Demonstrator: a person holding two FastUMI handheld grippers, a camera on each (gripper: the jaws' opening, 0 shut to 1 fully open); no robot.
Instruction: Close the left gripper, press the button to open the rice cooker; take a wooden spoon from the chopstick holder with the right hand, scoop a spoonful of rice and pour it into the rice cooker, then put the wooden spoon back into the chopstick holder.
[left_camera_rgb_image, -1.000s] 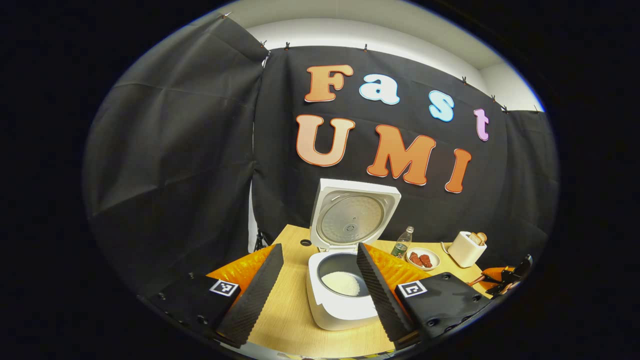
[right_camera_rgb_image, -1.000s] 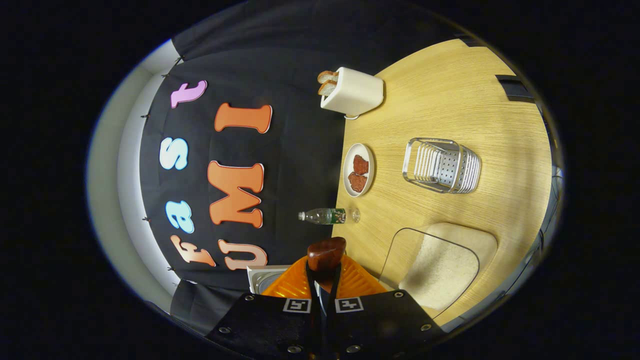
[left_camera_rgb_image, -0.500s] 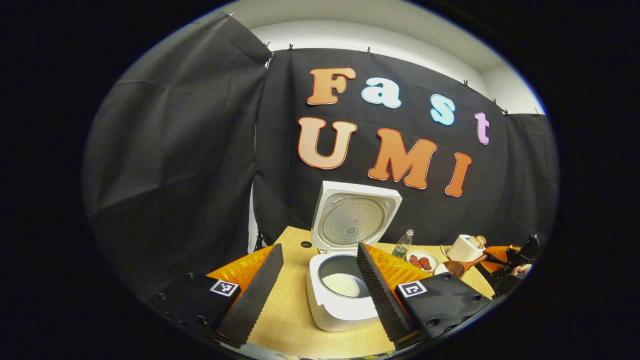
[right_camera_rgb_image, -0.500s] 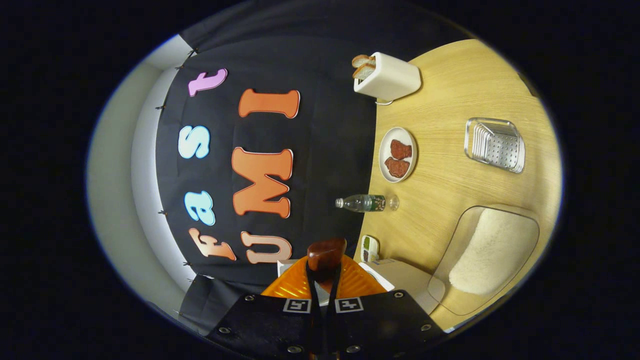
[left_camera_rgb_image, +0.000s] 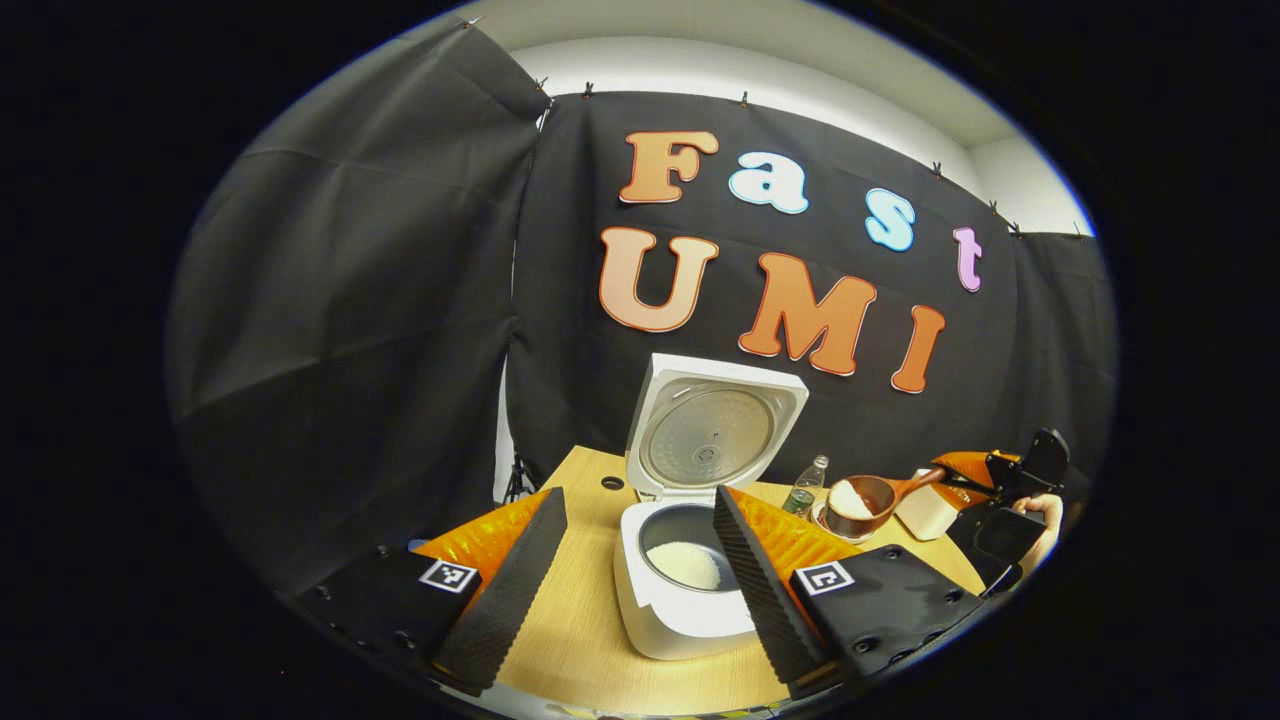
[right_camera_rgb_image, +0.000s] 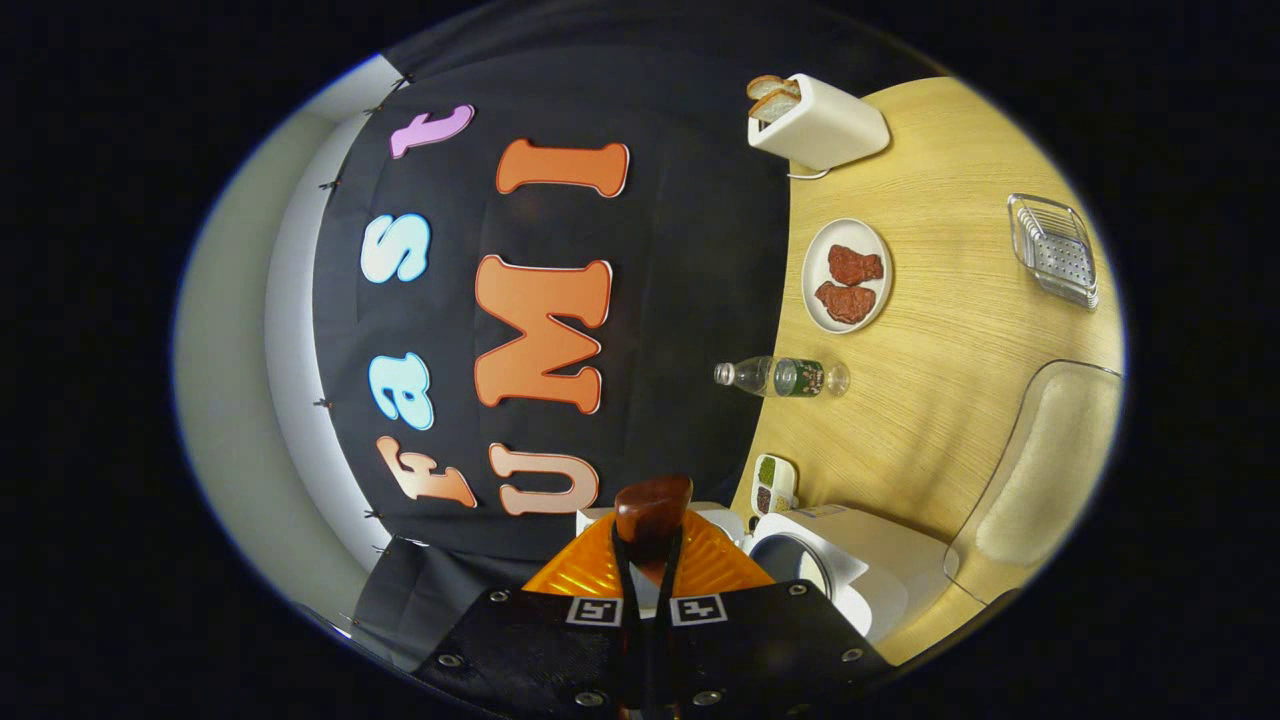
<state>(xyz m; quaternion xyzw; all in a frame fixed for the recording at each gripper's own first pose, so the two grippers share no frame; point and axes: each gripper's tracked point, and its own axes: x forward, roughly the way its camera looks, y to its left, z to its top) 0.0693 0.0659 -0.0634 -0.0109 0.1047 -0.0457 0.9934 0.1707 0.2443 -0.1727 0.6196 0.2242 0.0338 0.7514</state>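
The white rice cooker (left_camera_rgb_image: 680, 610) stands open, its lid (left_camera_rgb_image: 715, 440) upright and white rice (left_camera_rgb_image: 685, 565) in the pot. My left gripper (left_camera_rgb_image: 638, 500) is open, with a finger on either side of the cooker and not touching it. In the left gripper view, the right gripper (left_camera_rgb_image: 985, 475) hovers to the cooker's right, holding the wooden spoon (left_camera_rgb_image: 865, 497) with rice in its bowl. My right gripper (right_camera_rgb_image: 650, 545) is shut on the spoon's handle (right_camera_rgb_image: 652, 510). The cooker (right_camera_rgb_image: 850, 565) lies just beyond it. The metal chopstick holder (right_camera_rgb_image: 1055, 250) stands far off.
On the wooden table (right_camera_rgb_image: 930, 400) are a clear rice container (right_camera_rgb_image: 1040, 470), a plastic bottle (right_camera_rgb_image: 785, 377), a plate of red meat (right_camera_rgb_image: 847, 275) and a white toaster (right_camera_rgb_image: 815, 120) with bread. A hand (left_camera_rgb_image: 1040, 510) holds the right gripper.
The right gripper has lifted the spoon with rice and carried it left towards the cooker. The rice container and chopstick holder have slid away in the right gripper view. The left gripper has barely moved.
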